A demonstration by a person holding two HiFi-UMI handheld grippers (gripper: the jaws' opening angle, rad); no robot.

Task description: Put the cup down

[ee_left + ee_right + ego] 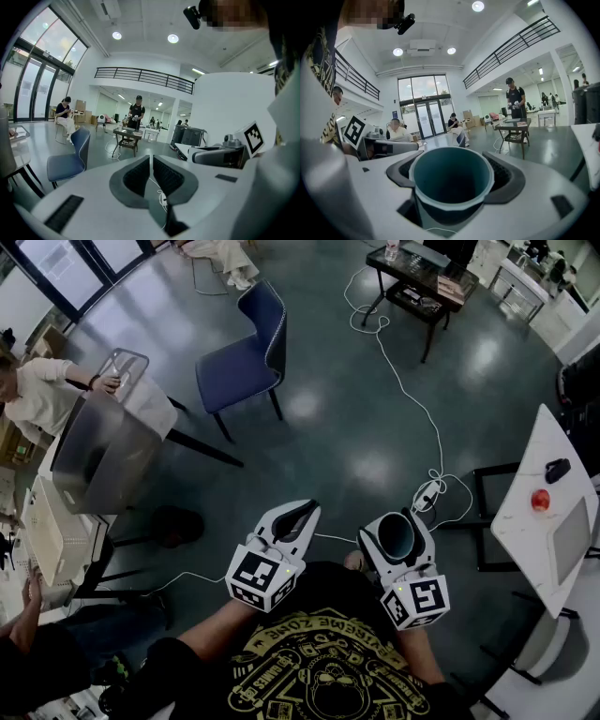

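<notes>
A teal cup (pixel 452 185) sits between the jaws of my right gripper (pixel 452 176), its open mouth facing the camera; the pads press on its sides. In the head view the same cup (pixel 397 533) shows dark and round in the right gripper (pixel 397 538), held near my waist above the floor. My left gripper (pixel 293 517) is beside it on the left, its jaws shut together with nothing between them. In the left gripper view the two dark pads meet in the left gripper (pixel 151 176).
A white table (pixel 542 512) with a red object (pixel 540 500) and a dark mouse stands at the right. A blue chair (pixel 246 357), a dark low table (pixel 424 282), a cable (pixel 412 409) on the floor and a grey desk (pixel 103 437) at the left surround me.
</notes>
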